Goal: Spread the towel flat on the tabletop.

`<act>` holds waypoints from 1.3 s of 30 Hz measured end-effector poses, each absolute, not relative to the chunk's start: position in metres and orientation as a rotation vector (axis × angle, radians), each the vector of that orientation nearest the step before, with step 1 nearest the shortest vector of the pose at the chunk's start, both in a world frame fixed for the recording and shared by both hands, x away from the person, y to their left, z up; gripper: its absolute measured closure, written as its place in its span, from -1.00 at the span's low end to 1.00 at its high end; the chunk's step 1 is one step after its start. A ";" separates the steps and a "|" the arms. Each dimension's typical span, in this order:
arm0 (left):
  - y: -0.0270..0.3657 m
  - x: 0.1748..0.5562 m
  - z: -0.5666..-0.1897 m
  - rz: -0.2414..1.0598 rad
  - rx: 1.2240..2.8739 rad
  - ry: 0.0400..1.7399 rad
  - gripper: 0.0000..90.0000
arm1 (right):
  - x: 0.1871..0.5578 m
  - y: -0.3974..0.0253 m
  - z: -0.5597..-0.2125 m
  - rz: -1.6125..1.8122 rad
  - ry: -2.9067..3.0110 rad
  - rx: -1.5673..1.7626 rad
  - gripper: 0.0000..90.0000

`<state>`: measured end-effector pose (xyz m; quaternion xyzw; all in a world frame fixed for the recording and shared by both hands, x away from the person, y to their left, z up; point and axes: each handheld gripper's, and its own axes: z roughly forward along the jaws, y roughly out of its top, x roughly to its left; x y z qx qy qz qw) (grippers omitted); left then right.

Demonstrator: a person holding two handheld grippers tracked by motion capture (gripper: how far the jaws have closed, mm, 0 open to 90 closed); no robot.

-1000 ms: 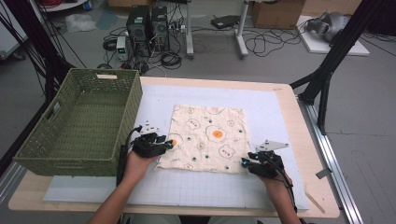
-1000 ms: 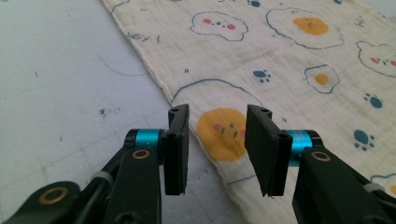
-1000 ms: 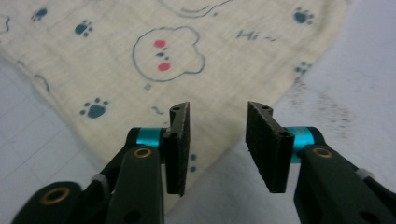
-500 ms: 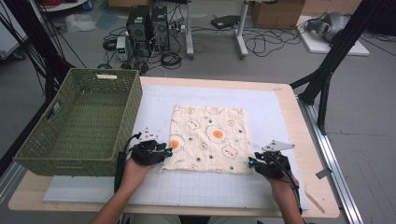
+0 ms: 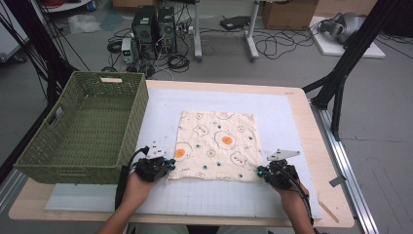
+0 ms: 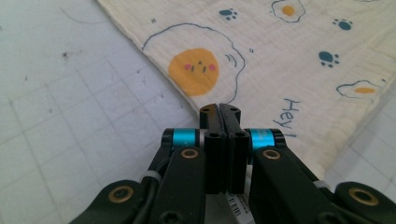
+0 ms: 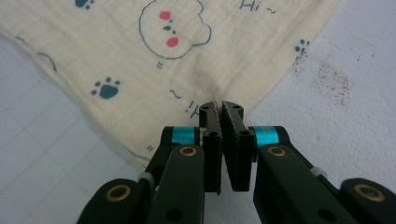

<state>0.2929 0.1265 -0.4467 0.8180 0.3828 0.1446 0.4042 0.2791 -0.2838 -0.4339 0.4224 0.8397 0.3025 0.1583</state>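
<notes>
A cream cloth [image 5: 216,124] printed with fried eggs and paw marks lies flat on the white mat. In the high view my left gripper [image 5: 167,165] sits at the cloth's near-left corner and my right gripper [image 5: 262,171] at its near-right corner. Seen in the left gripper view, the jaws of the left gripper [image 6: 219,108] are pressed shut right on the edge of the cloth [image 6: 289,56]. The right gripper view has the right gripper [image 7: 220,106] shut on the cloth [image 7: 140,60], which puckers slightly at the tips near the corner.
A green woven basket [image 5: 140,109] stands on the left of the table, close to the left hand. The gridded white mat [image 5: 287,126] covers most of the wooden table [image 5: 316,146]. Cables, computer towers and black stand legs lie on the floor beyond.
Both hands have drawn back toward the near edge of the table. The left gripper went from over the cloth's left side to its near-left corner.
</notes>
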 end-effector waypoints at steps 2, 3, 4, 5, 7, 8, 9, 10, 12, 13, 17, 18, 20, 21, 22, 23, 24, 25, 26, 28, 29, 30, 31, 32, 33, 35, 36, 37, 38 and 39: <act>0.129 0.290 -0.446 0.353 2.070 0.967 0.96 | 0.276 -0.287 -0.433 0.871 2.414 1.212 0.93; 0.130 0.289 -0.445 0.344 2.069 0.966 0.96 | 0.274 -0.288 -0.433 0.874 2.420 1.215 0.93; 0.131 0.287 -0.445 0.339 2.068 0.962 0.96 | 0.272 -0.289 -0.433 0.876 2.424 1.212 0.93; 0.131 0.286 -0.445 0.333 2.068 0.961 0.96 | 0.270 -0.289 -0.432 0.878 2.427 1.212 0.93; 0.132 0.284 -0.443 0.331 2.061 0.951 0.96 | 0.268 -0.289 -0.431 0.878 2.436 1.202 0.92; 0.133 0.284 -0.441 0.327 2.039 0.952 0.94 | 0.267 -0.289 -0.431 0.878 2.434 1.199 0.90; 0.135 0.284 -0.441 0.331 2.006 0.961 0.85 | 0.267 -0.289 -0.430 0.883 2.430 1.192 0.84; 0.137 0.286 -0.440 0.337 1.967 0.972 0.57 | 0.267 -0.289 -0.429 0.873 2.414 1.190 0.70; 0.142 0.292 -0.441 0.343 1.899 0.995 0.18 | 0.268 -0.291 -0.427 0.878 2.351 1.183 0.30; 0.143 0.295 -0.440 0.339 1.868 1.006 0.14 | 0.268 -0.293 -0.426 0.896 2.314 1.173 0.18; 0.142 0.303 -0.434 0.371 1.794 0.958 -0.10 | 0.274 -0.301 -0.421 0.971 2.215 1.172 -0.11; 0.141 0.304 -0.432 0.373 1.772 0.949 -0.13 | 0.276 -0.303 -0.419 0.987 2.185 1.180 -0.19; 0.141 0.309 -0.428 0.405 1.737 0.929 -0.19 | 0.279 -0.307 -0.416 1.007 2.123 1.207 -0.27; 0.142 0.311 -0.427 0.416 1.707 0.928 -0.25 | 0.281 -0.309 -0.414 1.029 2.105 1.213 -0.29; 0.142 0.313 -0.426 0.427 1.685 0.935 -0.31 | 0.282 -0.310 -0.412 1.045 2.088 1.214 -0.36; 0.142 0.315 -0.426 0.440 1.683 0.938 -0.40 | 0.284 -0.311 -0.411 1.059 2.072 1.210 -0.40; 0.142 0.316 -0.426 0.446 1.687 0.936 -0.46 | 0.285 -0.311 -0.409 1.078 2.062 1.207 -0.47; 0.141 0.317 -0.426 0.441 1.685 0.935 -0.52 | 0.286 -0.312 -0.408 1.091 2.054 1.202 -0.54; 0.141 0.319 -0.426 0.442 1.691 0.926 -0.57 | 0.288 -0.312 -0.407 1.100 2.043 1.203 -0.56; 0.140 0.320 -0.426 0.437 1.688 0.924 -0.58 | 0.292 -0.313 -0.405 1.128 2.019 1.204 -0.64; 0.139 0.321 -0.427 0.432 1.690 0.928 -0.57 | 0.294 -0.314 -0.404 1.133 2.011 1.209 -0.67; 0.139 0.322 -0.427 0.428 1.696 0.931 -0.57 | 0.295 -0.314 -0.403 1.153 2.005 1.214 -0.68; 0.138 0.321 -0.427 0.425 1.699 0.934 -0.57 | 0.295 -0.314 -0.402 1.167 2.004 1.213 -0.68; 0.138 0.321 -0.427 0.418 1.700 0.934 -0.57 | 0.295 -0.315 -0.402 1.172 2.003 1.202 -0.69; 0.138 0.321 -0.426 0.412 1.698 0.933 -0.56 | 0.294 -0.314 -0.402 1.176 2.010 1.212 -0.70; 0.137 0.319 -0.426 0.400 1.688 0.936 -0.52 | 0.293 -0.315 -0.404 1.163 2.029 1.194 -0.73; 0.137 0.318 -0.426 0.392 1.679 0.937 -0.52 | 0.292 -0.314 -0.405 1.144 2.047 1.184 -0.73; 0.135 0.317 -0.426 0.399 1.682 0.936 -0.51 | 0.290 -0.314 -0.406 1.132 2.062 1.180 -0.74; 0.133 0.315 -0.425 0.412 1.690 0.923 -0.51 | 0.290 -0.314 -0.407 1.119 2.073 1.164 -0.74; 0.131 0.312 -0.425 0.416 1.689 0.916 -0.50 | 0.289 -0.314 -0.408 1.107 2.088 1.156 -0.74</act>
